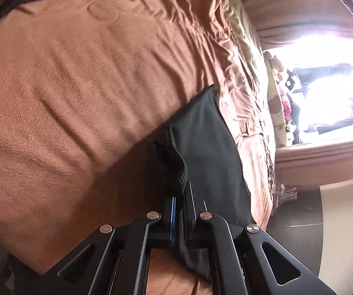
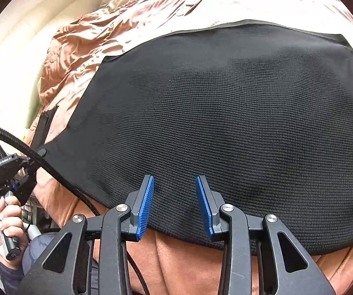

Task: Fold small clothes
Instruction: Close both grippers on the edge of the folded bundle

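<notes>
A black knit garment (image 2: 225, 113) lies spread flat on a brown bedspread (image 2: 183, 258). My right gripper (image 2: 174, 179) is open and hovers over the garment's near edge, its blue pads (image 2: 145, 206) apart with nothing between them. In the left wrist view my left gripper (image 1: 180, 196) is shut on a bunched corner of the black garment (image 1: 201, 152), which hangs and drapes from the jaws above the bedspread (image 1: 66, 98). The left gripper also shows in the right wrist view (image 2: 16, 184), held by a hand at the garment's left corner.
A rumpled satin quilt (image 2: 127, 24) lies beyond the garment. A black braided cable (image 2: 53, 172) runs across the left. A bright window (image 1: 324, 73) and pillows (image 1: 282, 93) are past the bed's end, with floor (image 1: 299, 221) below.
</notes>
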Tool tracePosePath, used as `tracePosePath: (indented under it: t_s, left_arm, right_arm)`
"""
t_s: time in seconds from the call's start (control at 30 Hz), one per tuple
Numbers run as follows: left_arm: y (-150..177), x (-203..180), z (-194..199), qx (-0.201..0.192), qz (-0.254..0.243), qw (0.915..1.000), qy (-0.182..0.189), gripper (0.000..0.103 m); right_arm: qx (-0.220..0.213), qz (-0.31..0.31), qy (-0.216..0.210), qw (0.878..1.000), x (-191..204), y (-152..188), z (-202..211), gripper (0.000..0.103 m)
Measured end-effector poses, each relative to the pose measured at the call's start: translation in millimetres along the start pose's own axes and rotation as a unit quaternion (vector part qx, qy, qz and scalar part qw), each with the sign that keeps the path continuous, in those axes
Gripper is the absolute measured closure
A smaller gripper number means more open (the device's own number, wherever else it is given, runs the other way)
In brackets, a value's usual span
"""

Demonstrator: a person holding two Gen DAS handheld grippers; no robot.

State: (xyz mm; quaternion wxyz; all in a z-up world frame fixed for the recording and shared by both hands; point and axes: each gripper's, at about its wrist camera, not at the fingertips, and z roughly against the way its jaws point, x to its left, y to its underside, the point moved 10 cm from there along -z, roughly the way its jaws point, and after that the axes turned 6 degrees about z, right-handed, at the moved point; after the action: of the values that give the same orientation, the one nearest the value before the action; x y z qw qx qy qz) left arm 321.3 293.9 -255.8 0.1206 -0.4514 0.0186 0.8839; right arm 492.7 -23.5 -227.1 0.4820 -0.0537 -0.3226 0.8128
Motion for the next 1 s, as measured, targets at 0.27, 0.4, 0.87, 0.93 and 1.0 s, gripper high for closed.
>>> tracePosePath:
  t_s: [0.27,0.4,0.87,0.93,1.0]
  left_arm:
    - [2,-11,2,-0.044,-0.016,0.9989,0.000,0.099]
    - [0,-10,1,-0.049,-0.017,0.9987,0.004,0.099]
    - [-2,0,7,-0.054,0.000,0.9985,0.004,0.099]
    - [-3,1,6,-0.053,0.000,0.9986,0.002,0.099]
    - [-3,2,6,-0.054,0.001,0.9985,0.000,0.099]
  right_arm:
    - [0.027,0.043,0.042,0.998,-1,9,-19,0.094]
    - [0.025,0.039,0.049,0.998,-5,-12,-24,0.095]
    - [0.006,0.039,0.051,0.998,-24,-92,-70,0.095]
    - [-0.001,0.032,0.054,0.998,-27,-103,-75,0.095]
    - [-0.006,0.026,0.055,0.998,-30,-113,-78,0.095]
